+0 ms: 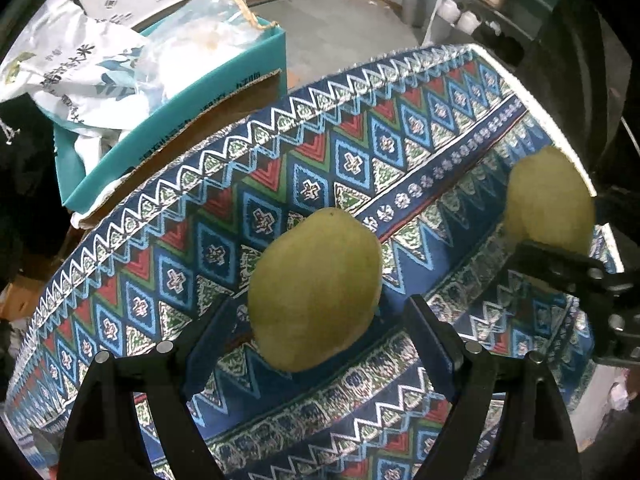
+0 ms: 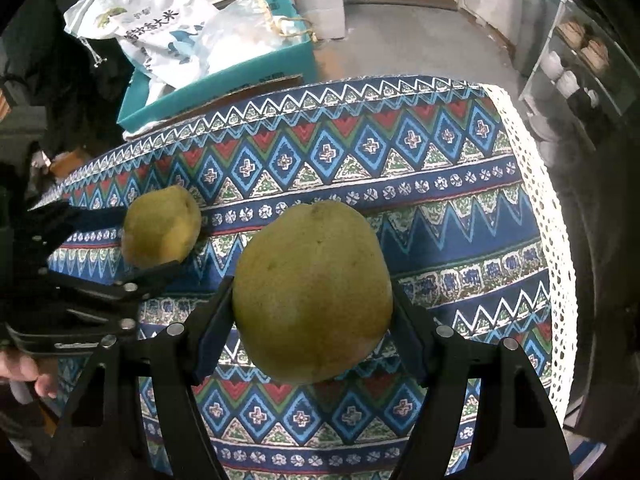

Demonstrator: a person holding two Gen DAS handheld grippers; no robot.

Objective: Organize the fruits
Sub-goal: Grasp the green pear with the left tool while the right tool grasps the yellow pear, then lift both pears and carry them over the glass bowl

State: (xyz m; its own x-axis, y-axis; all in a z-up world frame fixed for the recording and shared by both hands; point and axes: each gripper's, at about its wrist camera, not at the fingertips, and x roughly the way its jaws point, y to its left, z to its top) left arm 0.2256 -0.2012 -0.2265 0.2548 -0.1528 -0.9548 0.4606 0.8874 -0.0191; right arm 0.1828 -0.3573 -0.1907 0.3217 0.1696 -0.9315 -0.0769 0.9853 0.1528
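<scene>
Two yellow-green fruits are over a table with a blue patterned cloth (image 2: 440, 220). My right gripper (image 2: 314, 288) is shut on the larger fruit (image 2: 312, 292), both pads pressing its sides, and holds it above the cloth. The smaller fruit (image 1: 316, 288) lies on the cloth (image 1: 360, 140) between the fingers of my left gripper (image 1: 318, 302), which is open, with a thin gap showing at each pad. In the right wrist view the left gripper (image 2: 148, 240) straddles that smaller fruit (image 2: 160, 226). The left wrist view shows the larger fruit (image 1: 548, 196) at the right edge, behind a right finger (image 1: 552, 260).
A teal box (image 2: 224, 80) with plastic and paper bags stands behind the table's far left edge. A white lace trim (image 2: 540, 184) marks the table's right edge, with a shoe shelf (image 2: 576, 64) beyond it. A person's hand (image 2: 28, 372) holds the left gripper.
</scene>
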